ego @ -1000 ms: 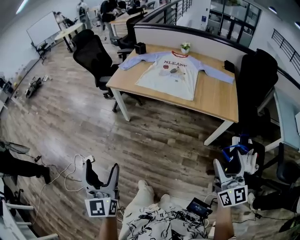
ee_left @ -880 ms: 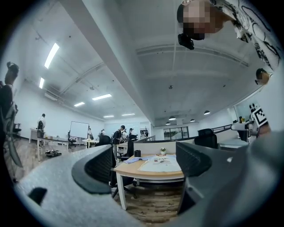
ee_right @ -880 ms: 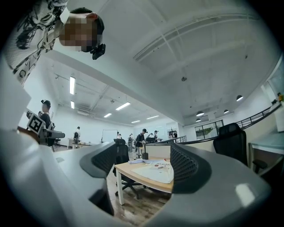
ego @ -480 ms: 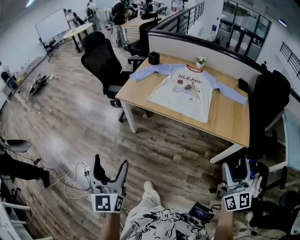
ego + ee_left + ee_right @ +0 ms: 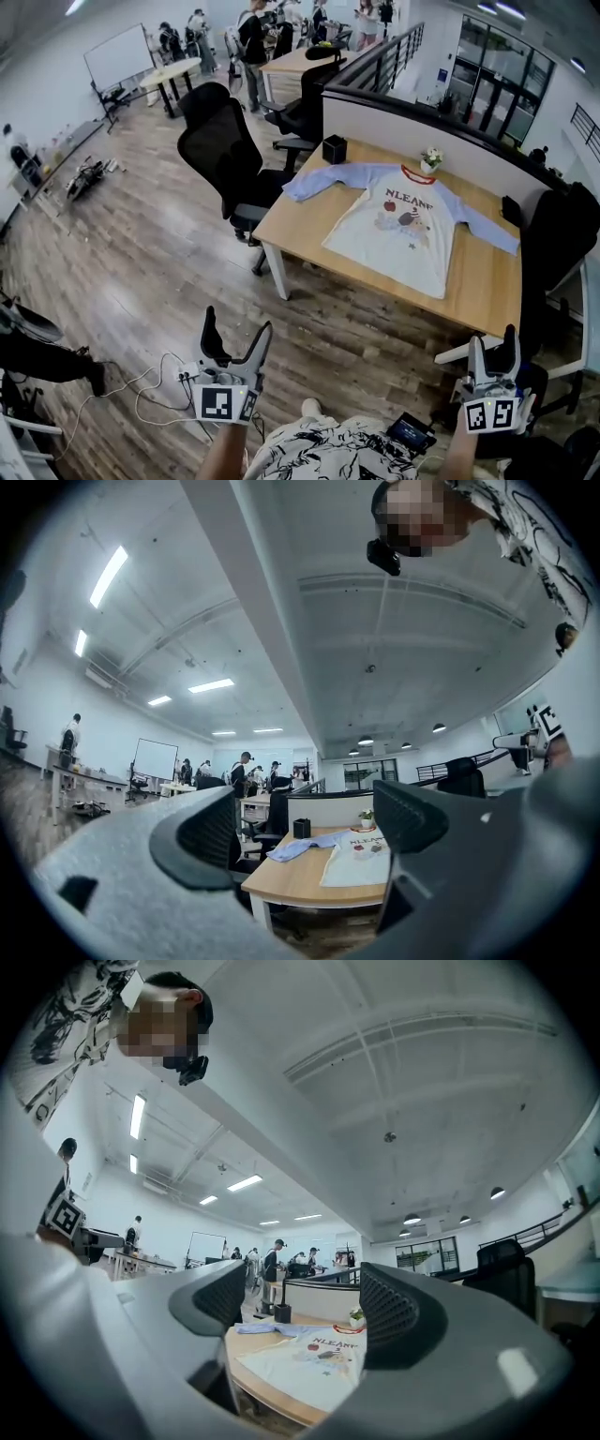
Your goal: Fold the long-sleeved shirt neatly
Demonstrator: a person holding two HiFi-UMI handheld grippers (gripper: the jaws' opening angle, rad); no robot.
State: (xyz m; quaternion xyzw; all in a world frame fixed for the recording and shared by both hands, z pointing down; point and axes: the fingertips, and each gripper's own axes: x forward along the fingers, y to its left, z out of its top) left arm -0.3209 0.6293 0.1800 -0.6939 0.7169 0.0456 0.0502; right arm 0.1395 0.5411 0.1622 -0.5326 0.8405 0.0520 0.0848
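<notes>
A white long-sleeved shirt (image 5: 401,223) with light blue sleeves and a printed front lies spread flat, face up, on a wooden desk (image 5: 487,295); it also shows in the left gripper view (image 5: 356,852) and the right gripper view (image 5: 309,1358). My left gripper (image 5: 235,339) is held low at the bottom left, open and empty, well short of the desk. My right gripper (image 5: 494,350) is at the bottom right, open with nothing between its fingers. Both point toward the desk from a distance.
A black pen cup (image 5: 334,149) and a small potted plant (image 5: 430,158) stand at the desk's back edge. Black office chairs (image 5: 225,155) stand left of the desk, another (image 5: 562,230) on the right. Cables (image 5: 141,394) lie on the wooden floor. People stand far back.
The view has shifted: the desk and shirt now sit further right and lower in the head view. Both grippers stay open and low, the right one lower in the frame.
</notes>
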